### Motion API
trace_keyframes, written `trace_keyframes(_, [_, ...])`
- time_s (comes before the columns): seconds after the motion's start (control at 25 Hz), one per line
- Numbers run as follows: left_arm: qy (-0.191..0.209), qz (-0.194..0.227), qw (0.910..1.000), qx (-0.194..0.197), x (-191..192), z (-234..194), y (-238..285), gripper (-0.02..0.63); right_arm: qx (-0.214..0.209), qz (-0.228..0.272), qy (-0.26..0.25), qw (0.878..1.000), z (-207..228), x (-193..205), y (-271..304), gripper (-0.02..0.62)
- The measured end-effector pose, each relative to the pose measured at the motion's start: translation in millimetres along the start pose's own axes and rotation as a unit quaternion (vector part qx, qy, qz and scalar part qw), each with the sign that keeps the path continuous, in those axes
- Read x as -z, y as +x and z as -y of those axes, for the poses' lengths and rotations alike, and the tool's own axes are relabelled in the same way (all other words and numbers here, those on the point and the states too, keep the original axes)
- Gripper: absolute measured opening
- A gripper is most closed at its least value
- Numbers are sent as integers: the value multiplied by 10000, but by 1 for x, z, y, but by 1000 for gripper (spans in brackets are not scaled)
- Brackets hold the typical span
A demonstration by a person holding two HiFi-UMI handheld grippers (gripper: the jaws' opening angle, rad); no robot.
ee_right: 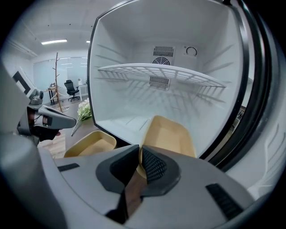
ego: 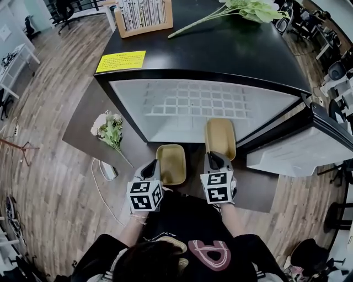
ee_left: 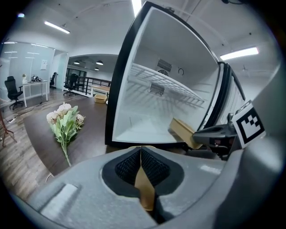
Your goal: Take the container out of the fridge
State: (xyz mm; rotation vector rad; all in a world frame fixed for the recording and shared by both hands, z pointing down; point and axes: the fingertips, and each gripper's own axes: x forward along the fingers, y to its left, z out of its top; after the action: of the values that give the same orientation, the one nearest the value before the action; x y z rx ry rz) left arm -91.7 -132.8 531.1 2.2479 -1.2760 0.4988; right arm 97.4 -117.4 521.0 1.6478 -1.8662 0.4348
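Right tan container [ego: 220, 137] is seen half inside the open mini fridge [ego: 220, 52]: the far end lies on the fridge floor and the near end sticks out past the fridge opening. Its near rim is clamped by the fingers of the right gripper [ego: 214, 160]. In the right gripper view the pads are seen clenched on that thin rim [ee_right: 170, 136], with the gripper [ee_right: 138, 154] just outside the fridge.

Left tan container [ego: 171, 163] is fully out, in front of the fridge and beside the first one. Its rim is pinched by the left gripper [ego: 151, 164]. In the left gripper view a thin tan wall [ee_left: 145, 192] is gripped between the closed fingers [ee_left: 152, 167].

A white wire shelf [ee_right: 161, 71] is fitted across the fridge, above the right container. The fridge door [ego: 298, 151] is swung open to the fridge's right.

On the fridge top, a yellow note [ego: 121, 61], a wooden box [ego: 144, 16] and a green leafy stem [ego: 242, 10] are laid. A bunch of pale flowers [ego: 109, 129] is lying on the dark table [ego: 83, 126], left of the fridge. Whether the left container touches the table cannot be told.
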Motion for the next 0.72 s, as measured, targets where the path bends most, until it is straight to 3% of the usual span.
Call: trace_keyframes(0.72, [144,60,9998,159,6,20,-3,12,-59,-220,-32,9997,-25,46,-26,31])
